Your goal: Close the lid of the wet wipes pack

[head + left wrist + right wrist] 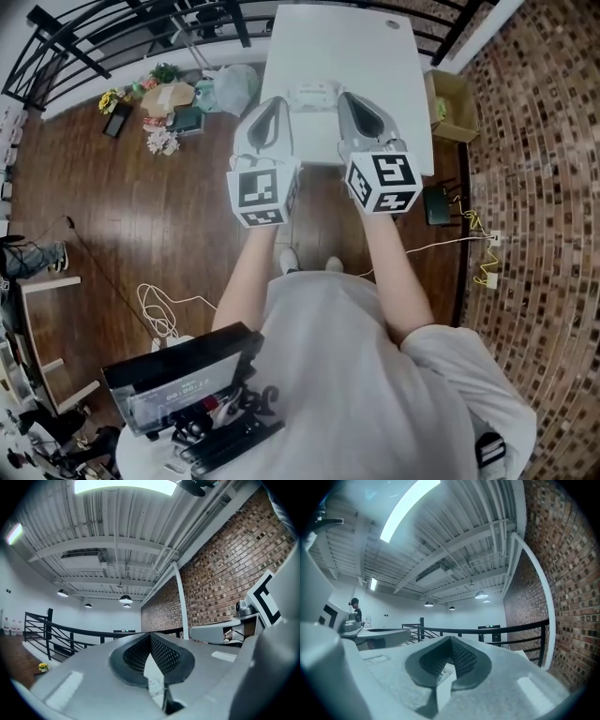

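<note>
In the head view the wet wipes pack [314, 94] lies on the white table [375, 56], near its front edge; it looks white with an oval lid, too small to tell if the lid is up or down. My left gripper [275, 103] is just left of the pack and my right gripper [350, 97] just right of it, both held above the table and apart from it. Both look shut with nothing held. The left gripper view shows its jaws [150, 635] meeting against the ceiling; the right gripper view shows its jaws [450, 639] the same way. Neither gripper view shows the pack clearly.
A cardboard box [451, 103] stands on the floor right of the table by the brick wall. Bags and flowers [169, 103] lie on the wooden floor at the left. A black railing [112, 37] runs behind. A black case [178, 384] sits at the bottom left.
</note>
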Tool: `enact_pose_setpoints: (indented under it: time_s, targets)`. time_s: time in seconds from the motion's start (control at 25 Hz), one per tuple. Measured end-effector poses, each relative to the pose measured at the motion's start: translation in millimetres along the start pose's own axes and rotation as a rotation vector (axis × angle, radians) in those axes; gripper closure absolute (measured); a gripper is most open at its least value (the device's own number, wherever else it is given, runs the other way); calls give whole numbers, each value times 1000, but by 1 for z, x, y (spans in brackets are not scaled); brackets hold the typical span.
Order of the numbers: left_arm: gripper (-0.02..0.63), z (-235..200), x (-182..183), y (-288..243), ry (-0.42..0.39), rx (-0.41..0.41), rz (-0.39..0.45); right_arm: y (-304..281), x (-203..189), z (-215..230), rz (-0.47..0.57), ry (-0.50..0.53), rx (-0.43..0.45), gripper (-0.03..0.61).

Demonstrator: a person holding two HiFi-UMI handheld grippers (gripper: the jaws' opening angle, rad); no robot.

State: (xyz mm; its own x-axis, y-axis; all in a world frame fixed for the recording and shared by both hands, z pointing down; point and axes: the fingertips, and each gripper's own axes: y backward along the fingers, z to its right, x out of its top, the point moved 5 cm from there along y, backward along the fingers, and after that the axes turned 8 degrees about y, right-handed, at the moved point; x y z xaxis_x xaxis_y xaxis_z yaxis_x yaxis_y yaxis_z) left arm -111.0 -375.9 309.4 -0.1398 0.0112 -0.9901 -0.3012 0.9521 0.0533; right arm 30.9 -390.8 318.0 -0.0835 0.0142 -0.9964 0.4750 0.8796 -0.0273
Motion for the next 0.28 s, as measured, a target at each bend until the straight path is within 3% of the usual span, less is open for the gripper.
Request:
enact_pose_setpoints:
  time_s: [0.28]
  targets:
    - [597, -28, -8, -3, -5, -11, -16, -16, -5, -16, -22, -2, -13, 588]
